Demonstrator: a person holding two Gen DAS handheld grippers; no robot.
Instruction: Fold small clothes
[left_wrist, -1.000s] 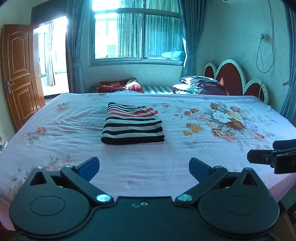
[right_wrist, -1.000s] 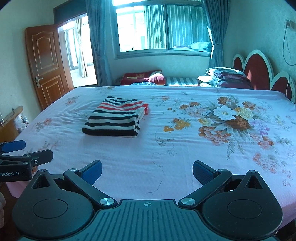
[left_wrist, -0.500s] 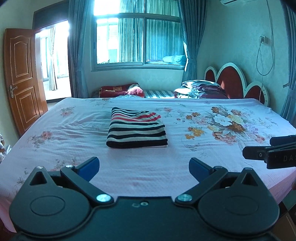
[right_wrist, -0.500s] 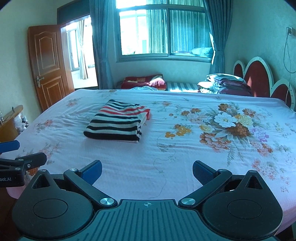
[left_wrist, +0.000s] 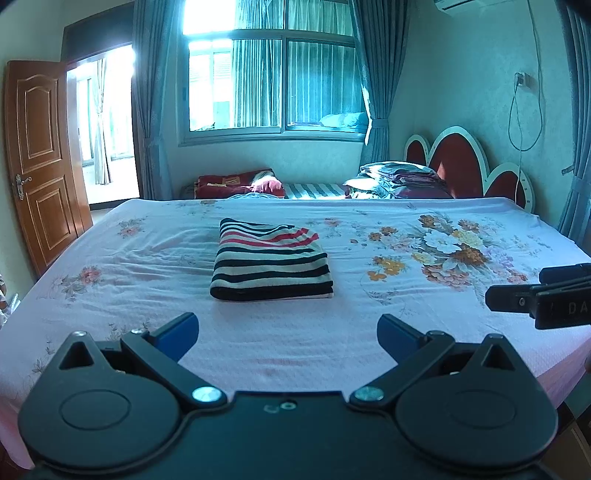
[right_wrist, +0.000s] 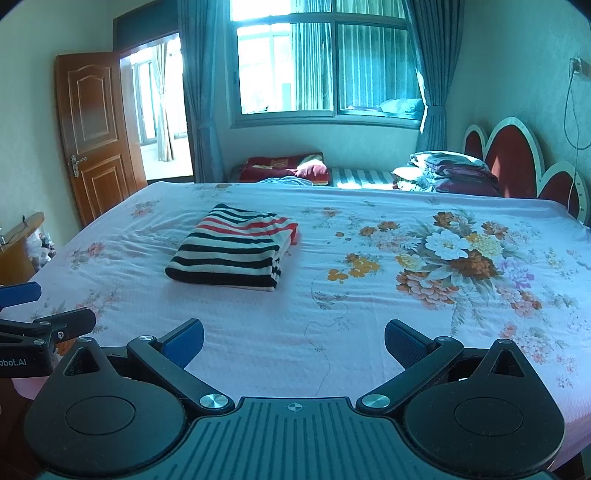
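Left wrist view: The left claw (left_wrist: 287, 334) stands with its blue pads wide apart and nothing between them, held above the near edge of the bed (left_wrist: 369, 354). The striped garment (left_wrist: 271, 264) lies ahead of it, a little left of centre, well apart from both pads. It sits as a compact rectangle with its thick folded edge toward the camera. The right claw (left_wrist: 517, 295) enters at the right edge, side-on; its grip state cannot be told from this angle.

Judgement: the fold appears complete and the step in hand is a withdrawal. To do it well, keep both claws clear of the cloth so no layer is dragged, and check the edges for squareness before leaving it.

Right wrist view: The right claw (right_wrist: 294, 339) is likewise spread apart and empty, over the near part of the bed (right_wrist: 369, 369). The striped garment (right_wrist: 231, 251) lies ahead and to the left, well apart. A red-striped layer shows at its far right corner, slightly out of line with the stack. The left claw (right_wrist: 40, 306) shows at the left edge.
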